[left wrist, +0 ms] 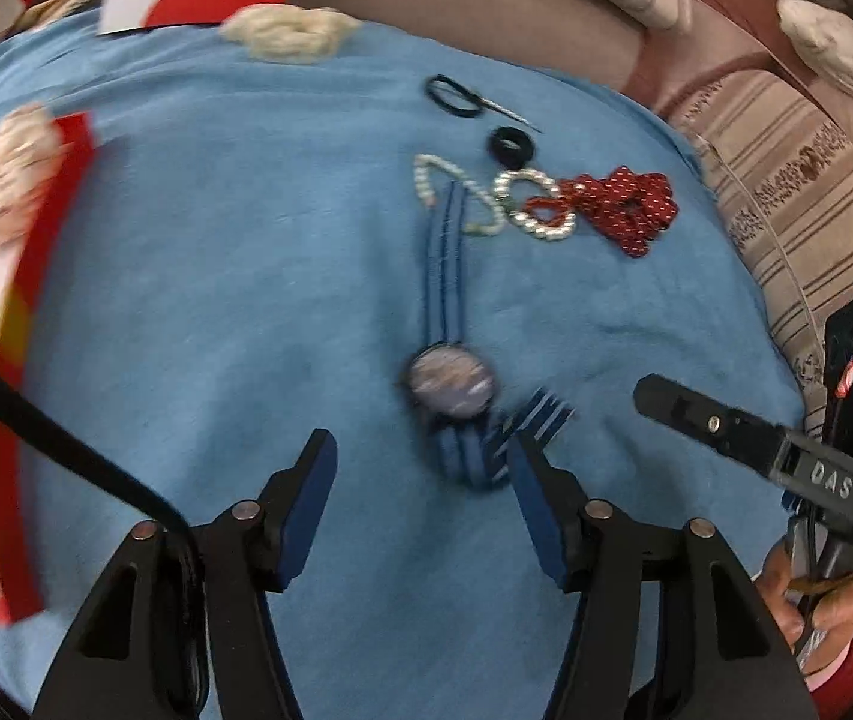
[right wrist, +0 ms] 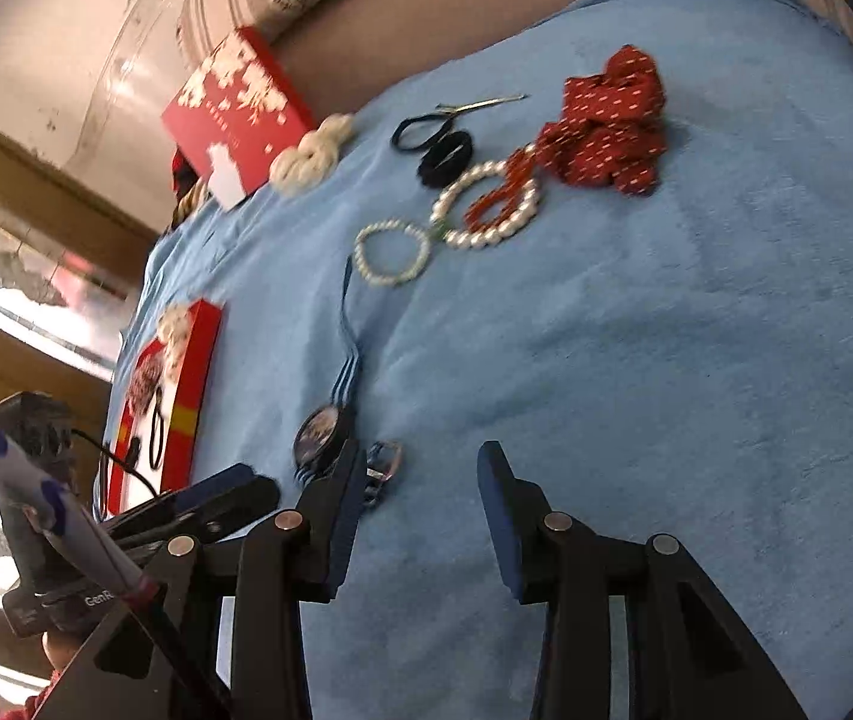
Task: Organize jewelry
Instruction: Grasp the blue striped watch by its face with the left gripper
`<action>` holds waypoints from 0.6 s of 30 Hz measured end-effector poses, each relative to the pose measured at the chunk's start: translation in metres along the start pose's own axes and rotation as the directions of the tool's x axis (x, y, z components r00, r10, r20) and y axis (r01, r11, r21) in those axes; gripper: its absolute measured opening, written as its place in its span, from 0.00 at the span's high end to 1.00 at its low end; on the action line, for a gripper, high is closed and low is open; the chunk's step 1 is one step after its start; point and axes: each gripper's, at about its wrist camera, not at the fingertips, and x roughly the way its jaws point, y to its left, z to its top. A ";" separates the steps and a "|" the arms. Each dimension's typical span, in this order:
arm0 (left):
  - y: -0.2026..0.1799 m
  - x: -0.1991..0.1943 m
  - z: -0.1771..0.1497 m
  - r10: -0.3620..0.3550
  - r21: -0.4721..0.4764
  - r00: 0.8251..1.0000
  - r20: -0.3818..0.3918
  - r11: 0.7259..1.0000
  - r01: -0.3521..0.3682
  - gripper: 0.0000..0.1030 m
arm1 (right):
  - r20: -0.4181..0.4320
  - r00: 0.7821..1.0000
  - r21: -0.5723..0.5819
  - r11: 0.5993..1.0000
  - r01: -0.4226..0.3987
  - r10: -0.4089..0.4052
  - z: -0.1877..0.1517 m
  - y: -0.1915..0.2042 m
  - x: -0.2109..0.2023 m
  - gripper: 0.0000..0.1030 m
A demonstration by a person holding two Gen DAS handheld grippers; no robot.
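The watch (left wrist: 450,384) lies flat on the blue blanket (left wrist: 216,300), its striped strap running from the dial toward twelve o'clock in the left wrist view, with the buckle end folded back near the right-hand pad. Left tongs (left wrist: 420,468) stand apart with nothing between the pads; the dial sits just beyond the gap, toward one o'clock, so the long axis lies roughly in line with the tongs' reach. Right tongs (right wrist: 423,480) are likewise apart and empty; in the right wrist view the watch (right wrist: 321,438) lies at about ten o'clock, just beside the left pad, the buckle touching or nearly so. Judged nearer: both are close, the left better aligned. Beyond the strap lie pearl bracelets (right wrist: 390,252), black hair ties (right wrist: 444,159) and a red dotted scrunchie (right wrist: 612,126). Only the right wrist view shows inside the red box (right wrist: 186,396), which already holds some items; the left view blurs it.
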 end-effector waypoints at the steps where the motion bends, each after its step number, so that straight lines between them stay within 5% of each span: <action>1: -0.004 0.005 0.003 -0.004 0.009 1.000 -0.001 1.000 0.004 0.38 | 0.008 1.000 0.007 1.000 0.001 -0.002 0.002 -0.001 0.001 0.59; 5: -0.010 0.024 0.011 -0.011 0.012 1.000 -0.024 1.000 0.011 0.42 | 0.029 0.999 -0.001 1.000 0.020 -0.020 0.013 -0.004 0.001 0.59; 7: -0.008 0.027 0.010 0.027 0.001 0.999 -0.021 1.000 -0.027 0.64 | 0.039 0.999 -0.020 0.999 0.037 -0.036 0.019 0.001 0.005 0.59; 13: 0.022 -0.007 0.004 -0.024 -0.099 1.000 0.013 0.995 0.026 0.64 | 0.053 0.996 -0.138 0.987 0.081 -0.074 0.037 0.032 0.029 0.59; 18: 0.047 -0.047 -0.009 -0.053 -0.146 0.997 0.053 0.987 0.061 0.64 | 0.063 0.988 -0.324 0.934 0.153 -0.140 0.054 0.075 0.073 0.60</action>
